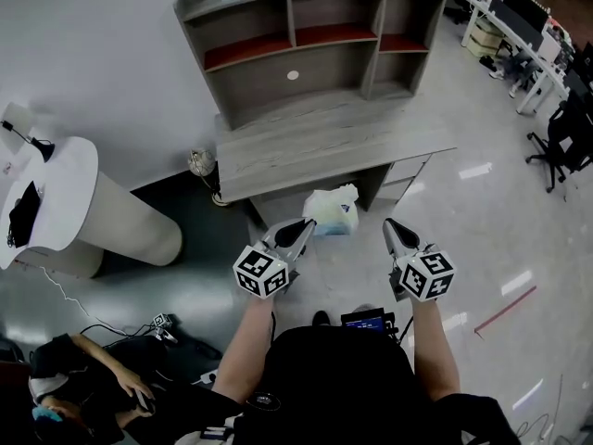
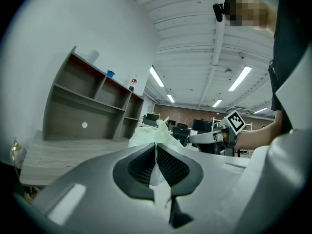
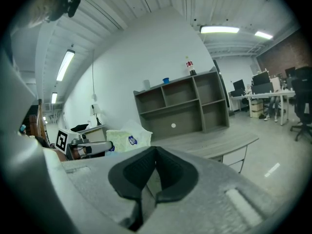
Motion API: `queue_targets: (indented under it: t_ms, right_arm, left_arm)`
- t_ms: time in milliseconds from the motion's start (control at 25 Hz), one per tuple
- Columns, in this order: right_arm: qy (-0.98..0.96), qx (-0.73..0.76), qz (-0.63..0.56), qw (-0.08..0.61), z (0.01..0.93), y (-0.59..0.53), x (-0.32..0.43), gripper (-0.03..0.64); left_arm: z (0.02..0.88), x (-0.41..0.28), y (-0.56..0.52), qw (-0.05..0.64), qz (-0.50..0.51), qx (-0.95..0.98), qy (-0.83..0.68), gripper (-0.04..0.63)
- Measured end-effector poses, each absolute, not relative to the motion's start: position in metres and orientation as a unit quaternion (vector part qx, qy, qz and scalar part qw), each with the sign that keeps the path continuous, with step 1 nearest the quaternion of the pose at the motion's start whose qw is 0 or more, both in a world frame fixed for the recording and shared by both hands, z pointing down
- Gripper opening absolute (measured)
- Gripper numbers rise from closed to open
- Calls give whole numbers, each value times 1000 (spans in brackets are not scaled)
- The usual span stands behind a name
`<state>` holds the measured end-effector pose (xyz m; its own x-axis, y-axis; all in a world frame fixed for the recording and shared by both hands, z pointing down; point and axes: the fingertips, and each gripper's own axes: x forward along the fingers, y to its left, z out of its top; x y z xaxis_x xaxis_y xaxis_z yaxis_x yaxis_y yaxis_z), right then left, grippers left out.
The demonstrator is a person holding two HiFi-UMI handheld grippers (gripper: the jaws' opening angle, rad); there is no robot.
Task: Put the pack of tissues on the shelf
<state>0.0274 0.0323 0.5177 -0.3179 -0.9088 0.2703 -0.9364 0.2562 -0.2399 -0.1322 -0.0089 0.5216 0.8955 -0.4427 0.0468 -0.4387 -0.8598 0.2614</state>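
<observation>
Over on the far left we've got a fat white round pedestal point(image 1: 120, 216), with a person in dark clothes point(image 1: 88, 374) sitting on the floor in the bottom corner. Next along is the grey wood-grain desk against the white wall, its tabletop point(image 1: 315, 146) carrying a grey open shelf point(image 1: 289, 21) with red-lined upper compartments. From the left gripper view we can spot a small blue thing point(image 2: 110, 73) and a red-capped bottle point(image 2: 132, 83) on top of it.

Our left gripper point(image 1: 298, 232) point(image 2: 156, 149) has its jaws pinched nearly together on the thin film of the soft white plastic-wrapped pack of tissues point(image 1: 331, 211) point(image 2: 148, 136), the one with a blue label. So the pack is up in the air, hanging just past those jaws in front of the desk's front edge, not on the shelf yet. The right gripper view shows it sticking up beside the left gripper too point(image 3: 127, 138).

Our right gripper point(image 1: 398, 235) point(image 3: 156, 152) is just beside it, not touching the pack, jaws closed together with nothing between them.

Far right, black office chairs point(image 1: 565, 137) and a white desk row point(image 1: 519, 40).
</observation>
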Motion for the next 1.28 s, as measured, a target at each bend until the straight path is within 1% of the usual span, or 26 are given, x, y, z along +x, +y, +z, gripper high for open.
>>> queue_targets:
  t_ms: [520,1280]
  right_arm:
    - [-794,575,195,34,533,-11,52,5]
    - [-823,530,203,22,523,-155,160,5]
  left_arm:
    - [533,-105,-47,151,-11,960,-234,11]
    - [512,1,-175,140,-7,947,-290,10]
